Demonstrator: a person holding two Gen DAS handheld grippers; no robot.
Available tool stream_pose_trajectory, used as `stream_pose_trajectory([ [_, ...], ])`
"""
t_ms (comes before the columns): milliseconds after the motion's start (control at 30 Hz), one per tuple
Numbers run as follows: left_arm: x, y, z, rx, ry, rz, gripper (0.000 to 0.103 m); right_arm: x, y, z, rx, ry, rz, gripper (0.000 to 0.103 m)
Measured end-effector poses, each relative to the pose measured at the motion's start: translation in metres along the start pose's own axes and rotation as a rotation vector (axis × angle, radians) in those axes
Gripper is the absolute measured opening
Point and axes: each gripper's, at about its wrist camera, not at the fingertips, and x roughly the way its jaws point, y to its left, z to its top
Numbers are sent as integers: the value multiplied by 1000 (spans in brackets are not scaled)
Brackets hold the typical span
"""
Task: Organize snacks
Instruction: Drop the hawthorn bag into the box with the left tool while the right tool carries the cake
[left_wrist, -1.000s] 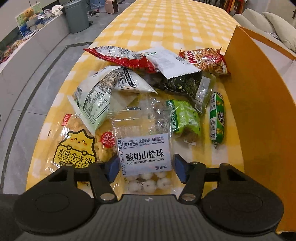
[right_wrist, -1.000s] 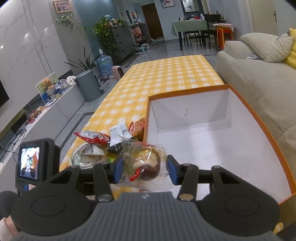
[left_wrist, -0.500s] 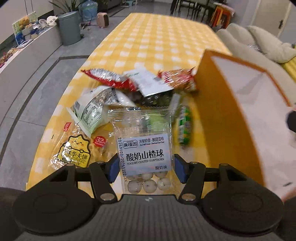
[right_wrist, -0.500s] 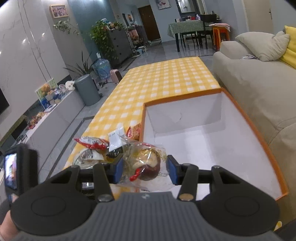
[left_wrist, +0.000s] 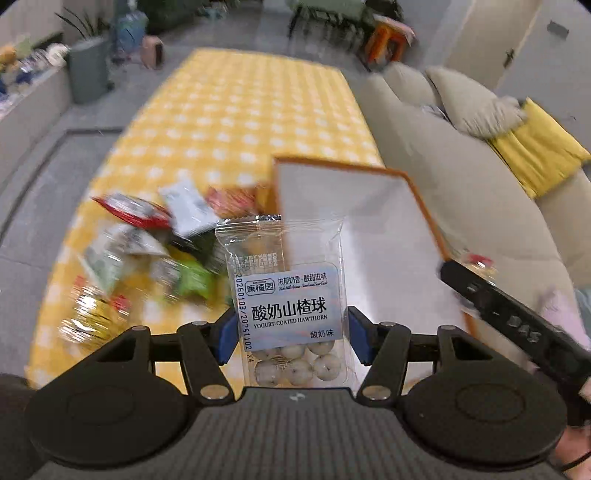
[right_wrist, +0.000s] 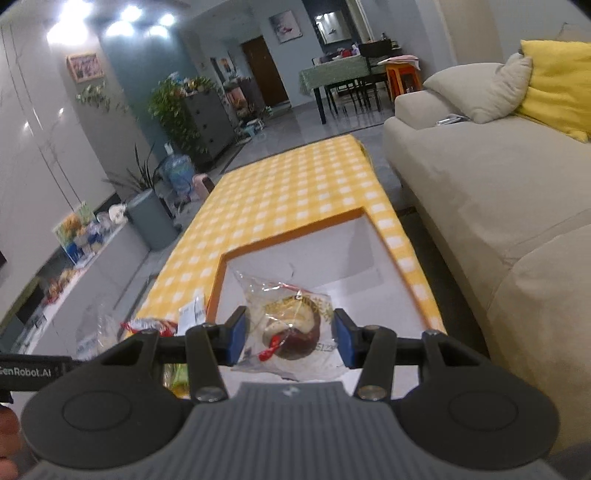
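Gripping a hawthorn ball packet (left_wrist: 291, 302), left gripper (left_wrist: 291, 338) jaws clamp it above the counter (left_wrist: 236, 122) beside the box (left_wrist: 373, 236). Right gripper (right_wrist: 288, 338) jaws pinch a wrapped pastry (right_wrist: 291, 325) over the box (right_wrist: 369, 273). Snack pile (left_wrist: 147, 251) lies left of the box.

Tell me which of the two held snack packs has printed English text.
The yogurt-coated hawthorn pack in the left gripper; the right gripper holds a clear-wrapped pastry.
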Motion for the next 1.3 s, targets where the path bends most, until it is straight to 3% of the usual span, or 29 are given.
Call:
stream_pose_trajectory([
  [100, 18, -23, 6, 8, 67, -39, 68, -6, -11, 4, 29, -20, -6, 48],
  [300, 62, -56, 14, 70, 145, 11, 68, -25, -36, 11, 100, -92, -26, 48],
  [533, 103, -75, 2, 154, 217, 147, 68, -22, -58, 13, 154, -78, -20, 48],
  [733, 129, -65, -2, 139, 285, 234, 68, -6, -63, 11, 178, -37, -13, 48],
  [1067, 128, -54, 0, 185, 290, 238, 68, 1, -58, 10, 196, 0, 25, 48],
  [1300, 130, -61, -5, 256, 279, 262, 76, 8, -57, 9, 195, 23, 11, 48],
])
